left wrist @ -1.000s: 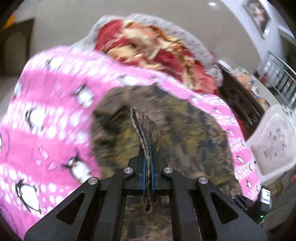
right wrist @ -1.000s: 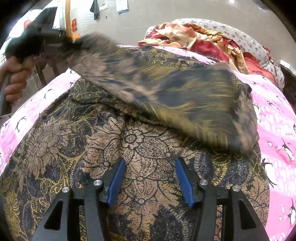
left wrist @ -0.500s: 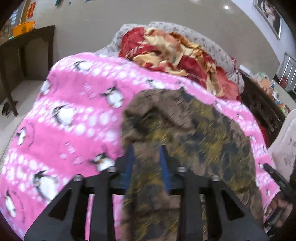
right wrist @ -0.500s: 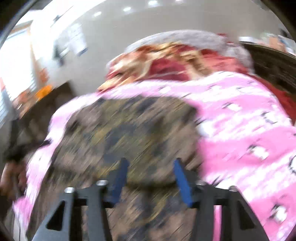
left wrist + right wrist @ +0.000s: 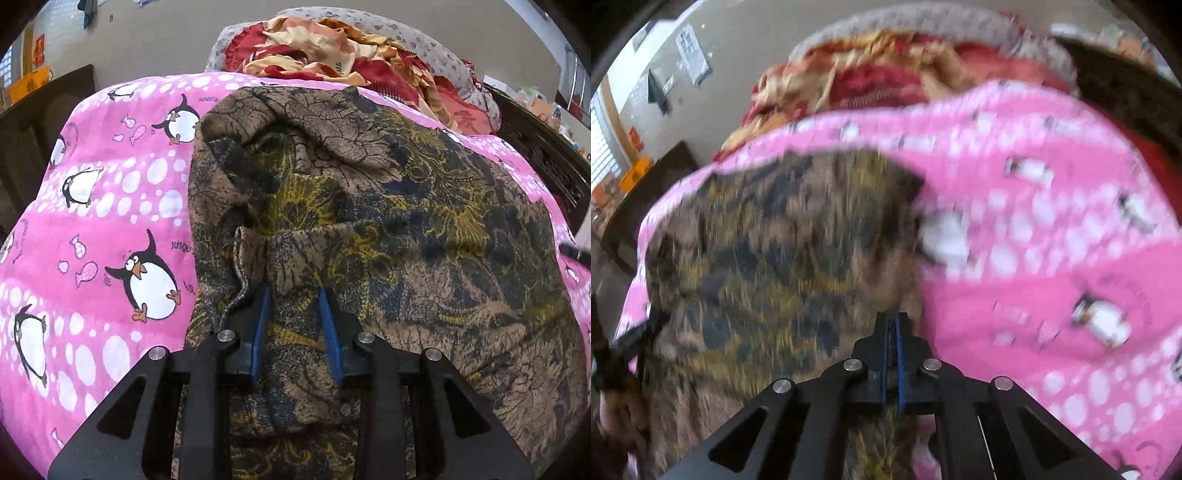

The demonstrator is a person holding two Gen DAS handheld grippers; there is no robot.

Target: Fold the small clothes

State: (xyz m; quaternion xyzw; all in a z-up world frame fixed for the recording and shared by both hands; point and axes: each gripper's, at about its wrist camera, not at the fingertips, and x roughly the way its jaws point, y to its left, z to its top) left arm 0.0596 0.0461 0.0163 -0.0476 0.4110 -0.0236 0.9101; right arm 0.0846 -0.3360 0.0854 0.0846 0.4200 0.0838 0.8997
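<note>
Two grippers work a brown, yellow and navy floral-print garment (image 5: 388, 229) that lies partly folded on a pink penguin-print blanket (image 5: 110, 206). The left gripper (image 5: 295, 325) stands narrowly parted over the garment's near left edge, a fold of cloth between its blue pads (image 5: 260, 332), though the pads do not clearly pinch it. The right gripper (image 5: 891, 354) has just closed at the garment's right edge; blur hides whether it grips cloth. A red and cream heap of fabric (image 5: 332, 48) lies beyond.

Left tool (image 5: 295, 314) angled downward, jaws slightly apart; right tool (image 5: 892, 332) angled downward, jaws just closed together
</note>
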